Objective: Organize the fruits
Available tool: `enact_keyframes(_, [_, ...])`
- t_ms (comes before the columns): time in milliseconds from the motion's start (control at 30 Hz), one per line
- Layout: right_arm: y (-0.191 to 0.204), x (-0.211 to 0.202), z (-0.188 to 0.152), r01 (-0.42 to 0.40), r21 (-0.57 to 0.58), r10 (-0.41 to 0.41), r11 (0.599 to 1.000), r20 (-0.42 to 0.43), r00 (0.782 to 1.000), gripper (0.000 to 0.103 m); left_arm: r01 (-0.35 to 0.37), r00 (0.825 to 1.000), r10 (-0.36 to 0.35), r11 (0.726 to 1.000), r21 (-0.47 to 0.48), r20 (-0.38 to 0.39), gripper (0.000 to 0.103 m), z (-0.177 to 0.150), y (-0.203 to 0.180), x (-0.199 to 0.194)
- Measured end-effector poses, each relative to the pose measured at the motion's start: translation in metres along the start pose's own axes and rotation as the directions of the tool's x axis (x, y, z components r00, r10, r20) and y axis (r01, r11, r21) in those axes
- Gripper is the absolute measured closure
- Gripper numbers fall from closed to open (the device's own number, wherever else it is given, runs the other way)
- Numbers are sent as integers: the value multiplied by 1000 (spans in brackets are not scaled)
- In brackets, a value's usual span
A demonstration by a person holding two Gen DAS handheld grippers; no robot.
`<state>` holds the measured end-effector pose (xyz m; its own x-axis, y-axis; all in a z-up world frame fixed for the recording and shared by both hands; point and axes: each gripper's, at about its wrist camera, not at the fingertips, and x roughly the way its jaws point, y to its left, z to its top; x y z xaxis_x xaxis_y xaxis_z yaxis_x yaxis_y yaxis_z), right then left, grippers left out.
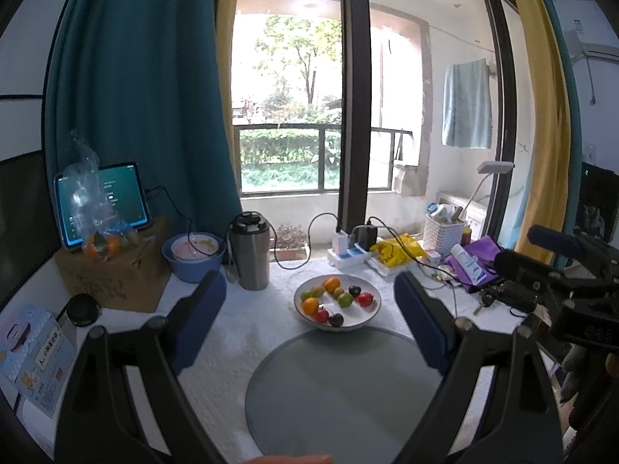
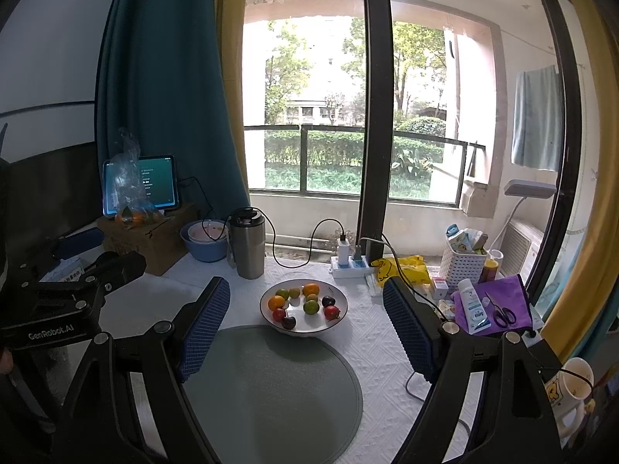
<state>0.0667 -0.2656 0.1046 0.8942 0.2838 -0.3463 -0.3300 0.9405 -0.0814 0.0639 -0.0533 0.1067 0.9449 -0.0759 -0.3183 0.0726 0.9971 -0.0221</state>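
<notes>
Fruits [image 2: 305,303] lie in the plate [image 2: 340,319] — behind the round mat [image 2: 271,386], right of the tumbler [image 2: 247,247].

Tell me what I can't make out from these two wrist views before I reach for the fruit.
- Fruit kinds on the plate: too small in both views; only orange, green, red and dark colours show.
- Tablet text: too small, partly covered by the plastic bag, whose contents are blurred by the film.
- Blue bowl contents: hidden by its rim.
- Grey mat: near edge cut off by the left gripper; right gripper likewise.
</notes>
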Motion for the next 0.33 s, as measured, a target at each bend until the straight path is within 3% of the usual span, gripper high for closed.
enact_keyframes(333, [-1, 7, -1, -5, 2, 5, 1000, -5, 1000, 19, 6, 1000, -6, 1000, -4, -2, 13, 1, 3, 9])
